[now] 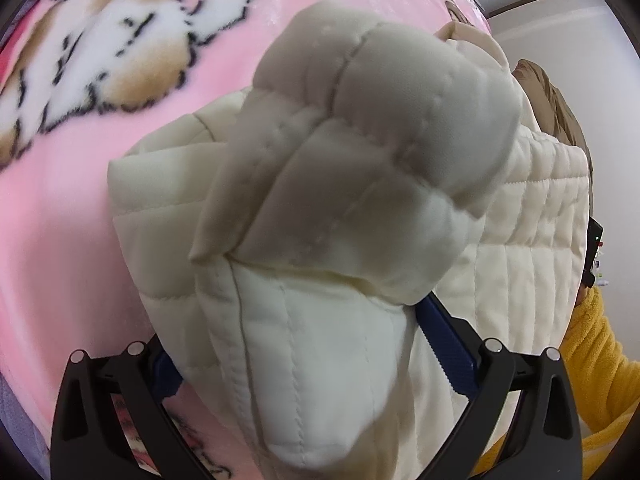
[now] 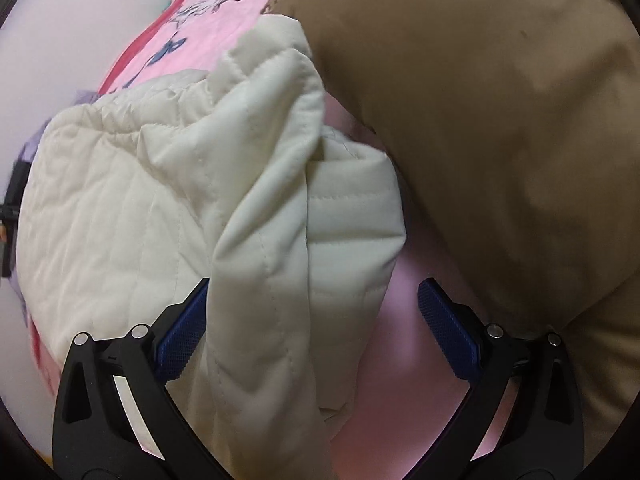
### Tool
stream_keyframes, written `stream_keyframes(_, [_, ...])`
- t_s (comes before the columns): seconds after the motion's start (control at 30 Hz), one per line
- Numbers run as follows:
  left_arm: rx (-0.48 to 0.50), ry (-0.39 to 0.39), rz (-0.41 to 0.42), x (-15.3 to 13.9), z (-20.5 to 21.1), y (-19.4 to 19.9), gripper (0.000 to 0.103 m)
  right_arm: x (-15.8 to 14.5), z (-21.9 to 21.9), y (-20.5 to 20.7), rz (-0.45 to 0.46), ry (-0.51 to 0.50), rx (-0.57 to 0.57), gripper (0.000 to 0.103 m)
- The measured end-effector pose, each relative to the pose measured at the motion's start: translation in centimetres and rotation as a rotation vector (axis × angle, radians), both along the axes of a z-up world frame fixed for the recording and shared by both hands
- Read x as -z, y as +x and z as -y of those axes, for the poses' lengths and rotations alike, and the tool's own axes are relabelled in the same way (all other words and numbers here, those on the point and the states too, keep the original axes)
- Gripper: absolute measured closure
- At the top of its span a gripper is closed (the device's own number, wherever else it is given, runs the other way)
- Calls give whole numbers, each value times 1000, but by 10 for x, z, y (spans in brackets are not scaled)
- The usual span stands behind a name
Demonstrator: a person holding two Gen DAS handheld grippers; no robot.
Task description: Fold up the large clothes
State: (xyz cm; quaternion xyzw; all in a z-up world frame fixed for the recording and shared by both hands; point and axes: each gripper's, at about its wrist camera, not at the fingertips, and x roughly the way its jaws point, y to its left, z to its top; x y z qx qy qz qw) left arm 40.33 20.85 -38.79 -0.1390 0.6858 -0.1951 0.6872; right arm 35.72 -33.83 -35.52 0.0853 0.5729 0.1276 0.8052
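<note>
I'm looking down my left tongs [image 1: 308,344] and the cream quilted jacket [image 1: 328,184] fills nearly the whole view — a thick padded fold is bunched up between the two blue pads [image 1: 448,352], and the jaws stand wide around that bulk. The cloth hides the fingertips, so I cannot tell whether they are actually gripping it or just straddling it. The jacket is lying on the pink blanket [image 1: 52,248] with the brown-and-white animal print, spread over a bed. Off at the right edge I can see a yellow fleece sleeve [image 1: 600,376], and beyond the jacket a bit of tan cloth [image 1: 548,104].

Over on the right tongs [image 2: 312,320], the jaws are wide. A quilted fold of the jacket [image 2: 256,216] drapes between them, lying against the left blue pad [image 2: 180,340], while the right pad [image 2: 448,332] is clear of it with pink blanket [image 2: 404,360] showing in the gap — no grip here that I can see. The large tan garment [image 2: 500,120] is lying just beside the jacket, filling the upper right.
</note>
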Motion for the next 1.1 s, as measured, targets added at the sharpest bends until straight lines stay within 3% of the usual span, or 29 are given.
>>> stream_keyframes(0.13, [-2,-6,10,0,-5,-9,4,11,12,-1,-89,119,51,8])
stream_keyframes(0.27, [-23,3,-14,0,-6,-10,4,11,1,6,-107,148,-9,8])
stream_keyframes(0.4, [-92,6,-33,0,-6,-10,4,20,-17,19,-143,111,-21,10])
stream_keyframes(0.5, [-106,33,-41,-1,-2,-14,4,19,-11,17,-160,185,58,39])
stream_keyframes(0.53, [-115,70,-37,-4,2,-15,7,15,-9,13,-163,207,85,54])
stream_keyframes(0.6, [-172,111,-31,-14,12,-20,31,5,-12,10,-175,208,91,67])
stream_keyframes(0.63, [-209,139,-19,-22,17,-25,55,1,-11,9,-181,214,101,72])
stream_keyframes(0.67, [-238,172,7,-32,24,-30,68,-6,-11,9,-183,208,106,76])
stream_keyframes(0.77, [-265,277,138,-65,42,-53,79,-34,-24,5,-140,121,86,85])
stream_keyframes(0.93, [-421,146,213,-124,24,-111,83,-109,-46,-27,-23,34,64,88])
stream_keyframes(1.1, [-360,217,358,-187,48,-173,84,-157,-52,-82,28,-18,44,88])
